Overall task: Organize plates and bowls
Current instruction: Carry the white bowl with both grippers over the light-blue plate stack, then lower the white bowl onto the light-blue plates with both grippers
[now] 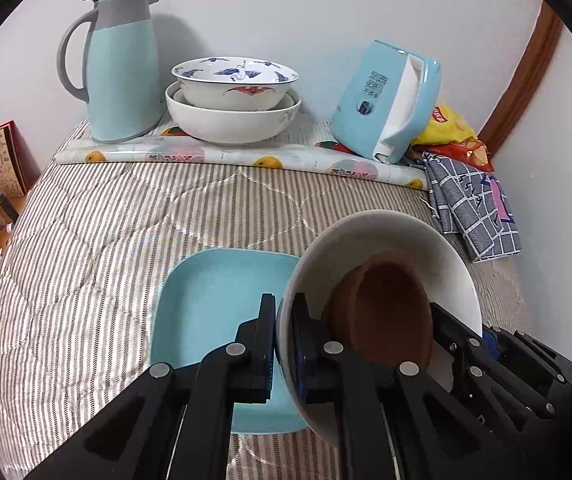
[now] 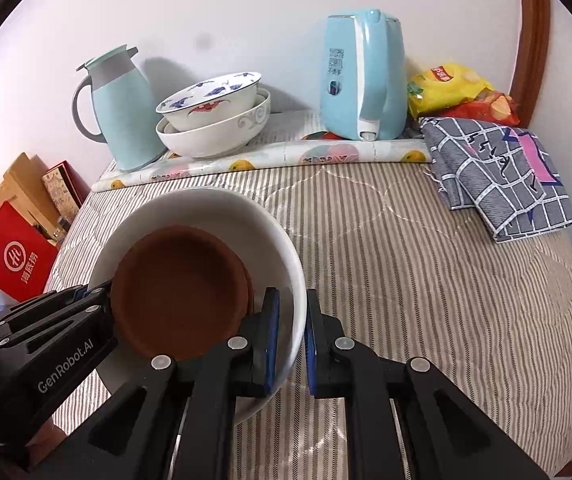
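Note:
A white bowl [image 1: 386, 240] with a brown bowl [image 1: 386, 312] nested inside hangs tilted over the striped quilt. My left gripper [image 1: 283, 344] is shut on its left rim, beside and partly above a light blue square plate [image 1: 213, 300]. My right gripper [image 2: 290, 344] is shut on the white bowl's [image 2: 205, 208] right rim; the brown bowl [image 2: 177, 292] lies inside. The opposite gripper's fingers [image 2: 93, 296] show at the left rim. At the back, a blue-patterned bowl [image 1: 233, 80] sits stacked in a larger white bowl [image 1: 229, 124].
A pale blue jug [image 1: 119, 68] and a blue kettle [image 1: 390, 100] stand on a fruit-print mat [image 1: 221, 156] by the wall. A checked cloth [image 2: 498, 172] and snack bags [image 2: 454, 88] lie at the right. Boxes [image 2: 17, 260] sit beyond the quilt's left edge.

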### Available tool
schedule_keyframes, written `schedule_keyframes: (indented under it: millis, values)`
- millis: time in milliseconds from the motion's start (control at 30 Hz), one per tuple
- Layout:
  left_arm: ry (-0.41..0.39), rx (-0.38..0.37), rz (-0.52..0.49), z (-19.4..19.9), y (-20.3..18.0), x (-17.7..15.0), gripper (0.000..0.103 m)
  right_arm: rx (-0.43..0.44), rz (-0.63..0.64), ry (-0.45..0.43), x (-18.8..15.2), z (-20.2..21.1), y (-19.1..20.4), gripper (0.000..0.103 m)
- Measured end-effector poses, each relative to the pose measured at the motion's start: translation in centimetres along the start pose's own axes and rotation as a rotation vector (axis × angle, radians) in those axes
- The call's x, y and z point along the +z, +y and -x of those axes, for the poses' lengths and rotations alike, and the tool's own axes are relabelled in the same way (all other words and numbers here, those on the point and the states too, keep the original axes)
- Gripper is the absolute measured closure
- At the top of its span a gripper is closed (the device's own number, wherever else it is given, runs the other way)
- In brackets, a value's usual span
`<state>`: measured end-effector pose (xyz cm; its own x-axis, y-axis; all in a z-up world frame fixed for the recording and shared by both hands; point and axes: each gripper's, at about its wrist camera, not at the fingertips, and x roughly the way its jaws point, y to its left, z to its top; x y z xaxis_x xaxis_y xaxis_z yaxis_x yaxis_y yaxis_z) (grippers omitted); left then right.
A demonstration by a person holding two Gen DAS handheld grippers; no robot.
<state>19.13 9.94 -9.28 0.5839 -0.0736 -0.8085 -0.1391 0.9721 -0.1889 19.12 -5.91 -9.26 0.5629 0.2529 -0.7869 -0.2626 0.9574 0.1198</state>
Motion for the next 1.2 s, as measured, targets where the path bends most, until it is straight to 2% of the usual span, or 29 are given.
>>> schedule_keyframes:
  millis: [1200]
  values:
    - [0.045,0.052,0.076,-2.2,6.2,0.5,0.095,0.048,0.057,0.07,0.3,-4.9,5.3,0.092]
